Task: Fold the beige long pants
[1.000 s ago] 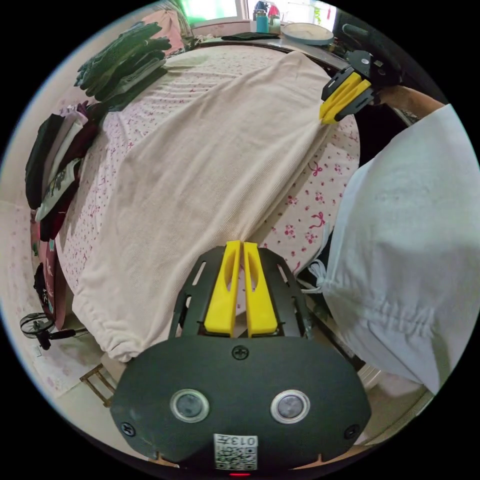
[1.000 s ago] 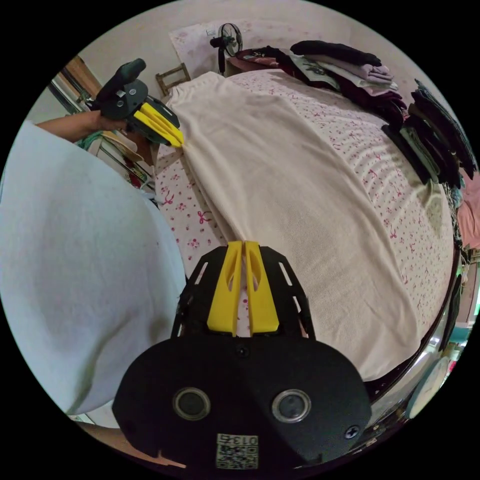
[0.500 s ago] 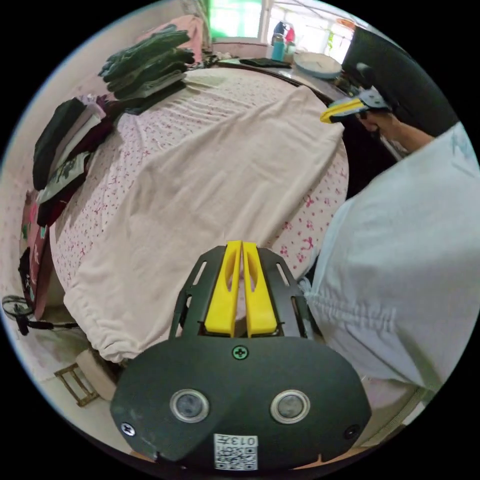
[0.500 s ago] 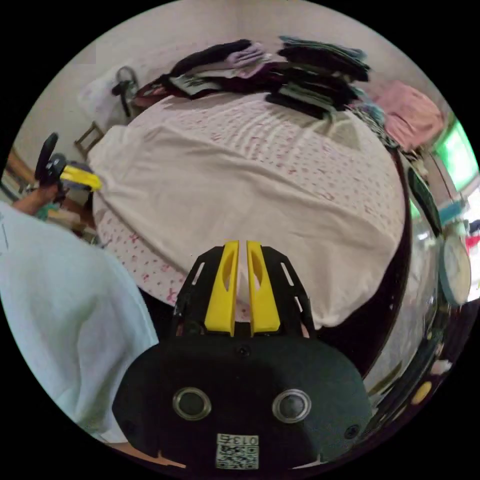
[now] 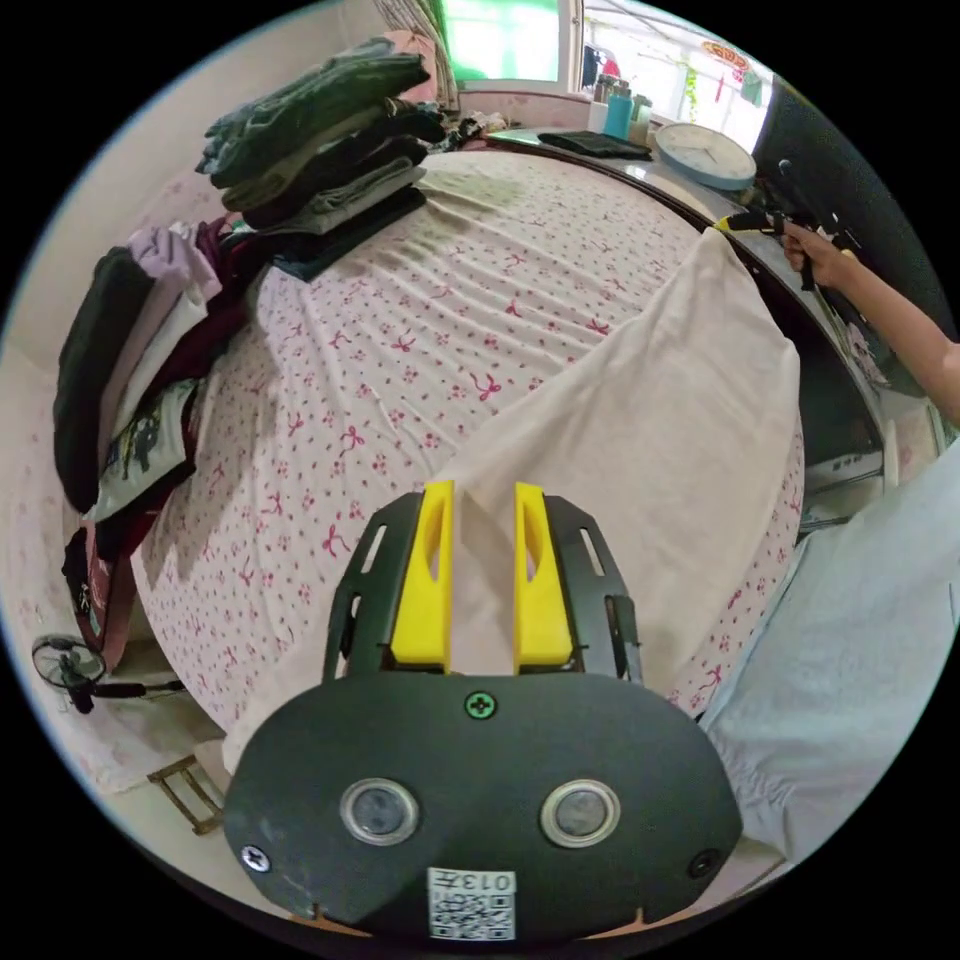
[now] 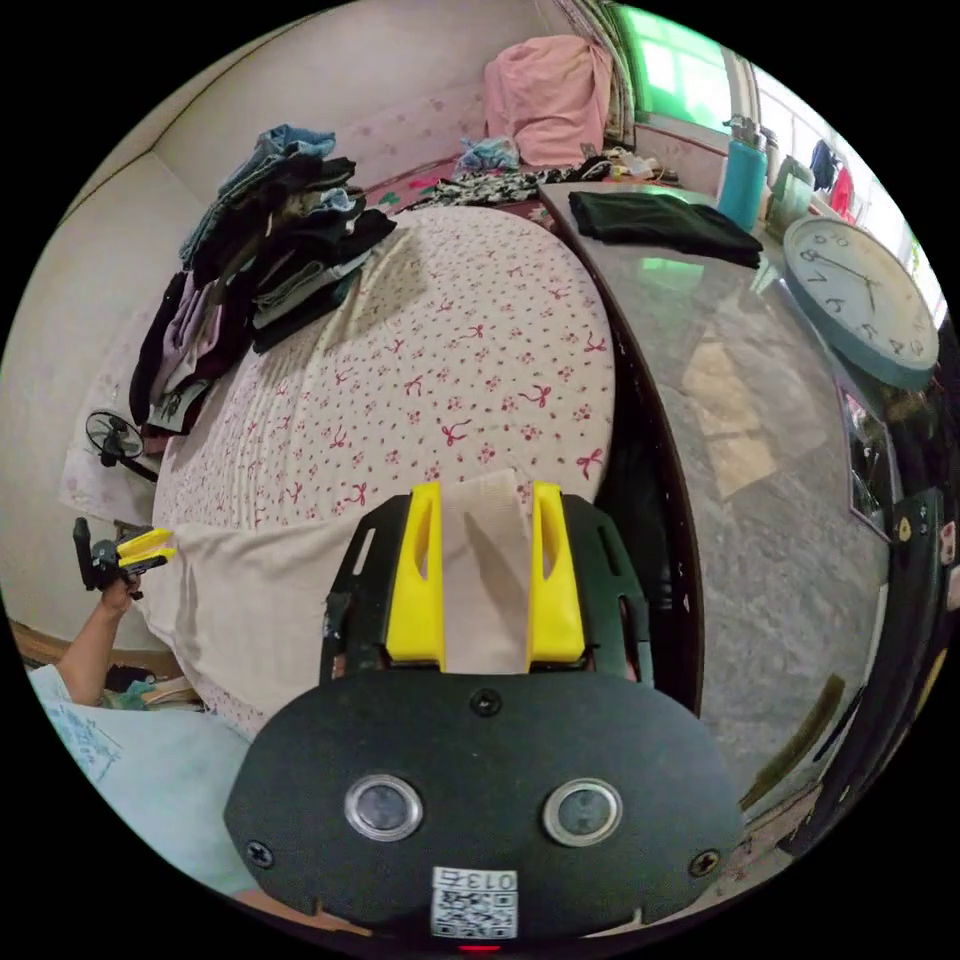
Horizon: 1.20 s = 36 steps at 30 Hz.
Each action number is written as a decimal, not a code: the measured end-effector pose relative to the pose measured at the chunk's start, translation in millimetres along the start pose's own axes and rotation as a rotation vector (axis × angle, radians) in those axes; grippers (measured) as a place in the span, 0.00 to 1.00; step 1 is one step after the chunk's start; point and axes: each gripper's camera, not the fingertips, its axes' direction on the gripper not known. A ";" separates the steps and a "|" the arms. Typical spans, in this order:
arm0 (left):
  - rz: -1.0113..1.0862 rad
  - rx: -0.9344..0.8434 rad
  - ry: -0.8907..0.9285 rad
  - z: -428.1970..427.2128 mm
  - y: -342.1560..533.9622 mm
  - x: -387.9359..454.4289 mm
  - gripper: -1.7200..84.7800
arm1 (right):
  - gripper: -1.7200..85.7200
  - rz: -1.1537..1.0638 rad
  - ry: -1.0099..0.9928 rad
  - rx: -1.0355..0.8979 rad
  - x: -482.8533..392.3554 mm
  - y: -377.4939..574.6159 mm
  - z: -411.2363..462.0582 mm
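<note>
The beige long pants (image 5: 650, 420) lie stretched in a long strip along the near edge of the bed. My left gripper (image 5: 482, 495) is open at one end of them, and fabric lies loose between its jaws. The right gripper (image 6: 485, 495) is open at the other end, where a beige corner (image 6: 480, 560) rests between its jaws. In the left gripper view the right gripper (image 5: 745, 222) is at the far tip of the pants, held by a hand. The right gripper view has the left gripper (image 6: 145, 548) at the pants' (image 6: 260, 590) far end.
The bed sheet (image 5: 420, 340) has pink bows. Stacks of folded clothes (image 5: 320, 190) stand along its far side. A glass-topped table (image 6: 760, 470) beside the bed carries a wall clock (image 6: 865, 300), a dark folded garment (image 6: 660, 225) and bottles. A fan (image 6: 110, 440) stands on the floor.
Both grippers were shut on the pants and are now open. The pants, spread wide over the bed before, now lie in a narrower strip by the near edge.
</note>
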 end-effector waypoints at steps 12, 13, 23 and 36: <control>0.158 -0.031 -0.025 -30.9 -2.5 32.1 0.04 | 0.09 -0.246 -0.094 0.124 -15.1 39.3 -71.7; 0.162 -0.006 -0.017 -42.3 4.8 34.9 0.04 | 0.09 -0.253 -0.111 0.153 -16.1 47.4 -83.3; 0.209 -0.119 -0.075 -16.2 -33.1 47.2 0.04 | 0.08 -0.199 0.039 -0.031 -44.5 -35.8 -7.3; -0.218 -0.023 -0.025 -40.5 29.2 -11.3 0.08 | 0.14 -0.237 0.215 -0.039 -111.9 -119.4 7.3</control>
